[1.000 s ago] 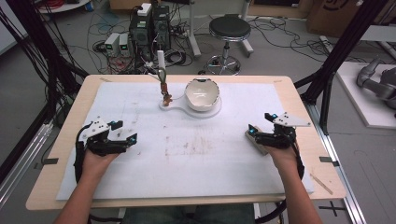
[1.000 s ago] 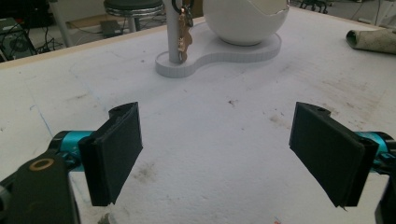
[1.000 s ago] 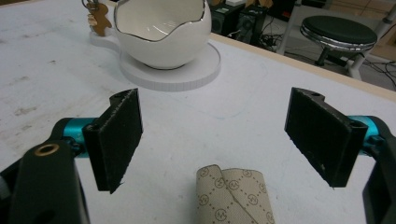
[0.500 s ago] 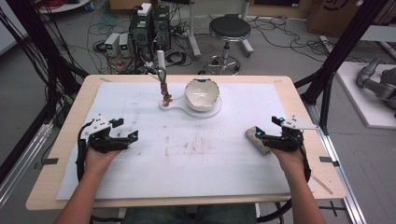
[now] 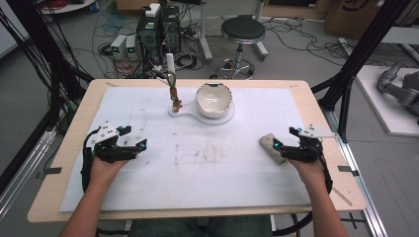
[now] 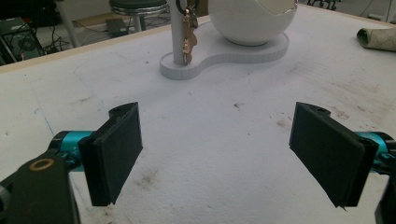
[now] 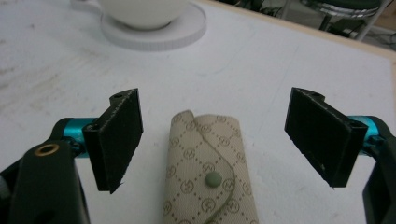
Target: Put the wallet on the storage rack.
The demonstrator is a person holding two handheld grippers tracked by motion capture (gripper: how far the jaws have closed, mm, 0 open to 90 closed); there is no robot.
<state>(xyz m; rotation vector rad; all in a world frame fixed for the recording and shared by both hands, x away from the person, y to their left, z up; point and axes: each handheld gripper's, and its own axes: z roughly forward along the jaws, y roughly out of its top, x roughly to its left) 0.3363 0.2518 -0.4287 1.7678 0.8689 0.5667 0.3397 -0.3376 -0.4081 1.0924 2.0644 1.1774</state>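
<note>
A beige patterned pouch (image 7: 208, 172) with a snap button lies flat on the white mat, near the right edge in the high view (image 5: 269, 145). My right gripper (image 7: 215, 106) is open, one jaw on each side of the pouch's far end and neither touching it; the high view shows this gripper (image 5: 283, 138) over the pouch's near end. My left gripper (image 6: 217, 114) is open over bare mat with nothing between its jaws, at the left in the high view (image 5: 137, 138).
A white bowl (image 5: 214, 98) sits on a white base (image 5: 197, 117) at the back middle. A post (image 5: 170, 64) on that base carries hanging keys (image 5: 174, 97). The left gripper view has the bowl (image 6: 252, 18), keys (image 6: 188, 37) and pouch (image 6: 378, 38) ahead.
My right gripper has drawn back toward the right edge, and the pouch now lies uncovered in front of it. The left gripper has stayed put.
</note>
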